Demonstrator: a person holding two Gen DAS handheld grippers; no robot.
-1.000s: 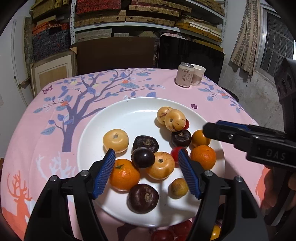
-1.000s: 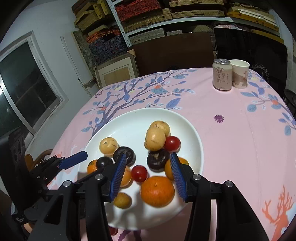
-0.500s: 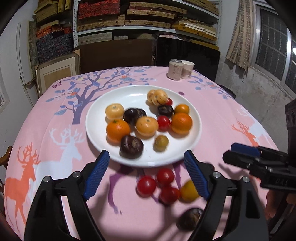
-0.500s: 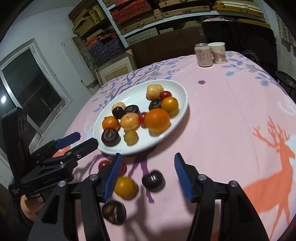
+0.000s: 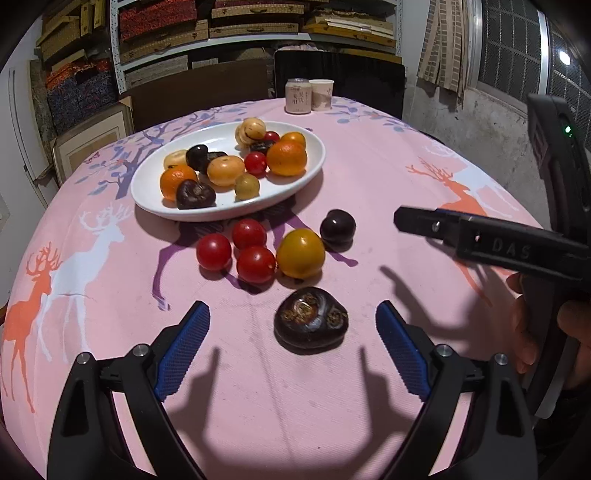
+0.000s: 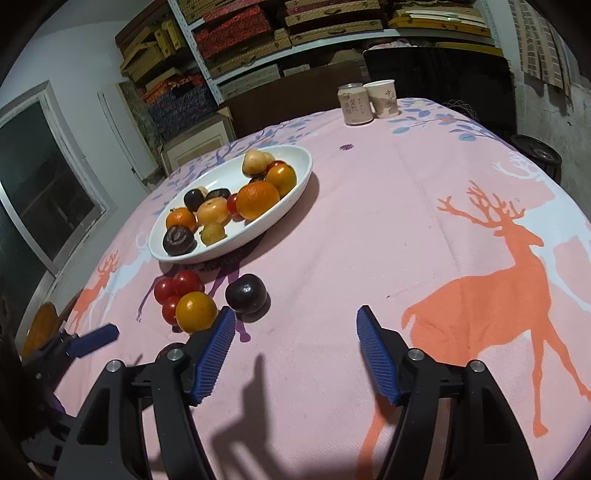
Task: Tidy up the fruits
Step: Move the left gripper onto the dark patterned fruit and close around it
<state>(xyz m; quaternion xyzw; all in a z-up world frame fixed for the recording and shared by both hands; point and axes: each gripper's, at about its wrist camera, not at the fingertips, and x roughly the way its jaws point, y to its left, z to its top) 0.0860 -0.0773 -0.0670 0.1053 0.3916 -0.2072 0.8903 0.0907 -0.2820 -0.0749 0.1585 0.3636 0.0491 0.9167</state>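
Shelves stacked with woven boxes (image 5: 255, 22) back a round table under a pink deer-print cloth (image 6: 424, 229), which carries everything in play. Largest on it is the white plate (image 5: 155, 199), already loaded with oranges, pale fruits and dark ones, so it is probably the collecting dish. Beyond it a can (image 5: 297, 96) and a paper cup (image 5: 322, 94) stand touching, well apart from the work. Both tools hang above the cloth with fingers spread wide and nothing between them: the left gripper (image 5: 291, 347) brackets the wrinkled dark fruit (image 5: 311, 318) as if lined up to take it, while the right gripper (image 6: 295, 350) sits beside the loose cluster. That cluster lies just off the plate's near rim: a yellow-orange fruit (image 5: 300, 252), a dark plum (image 5: 337, 226) and three cherry tomatoes (image 5: 249, 233).
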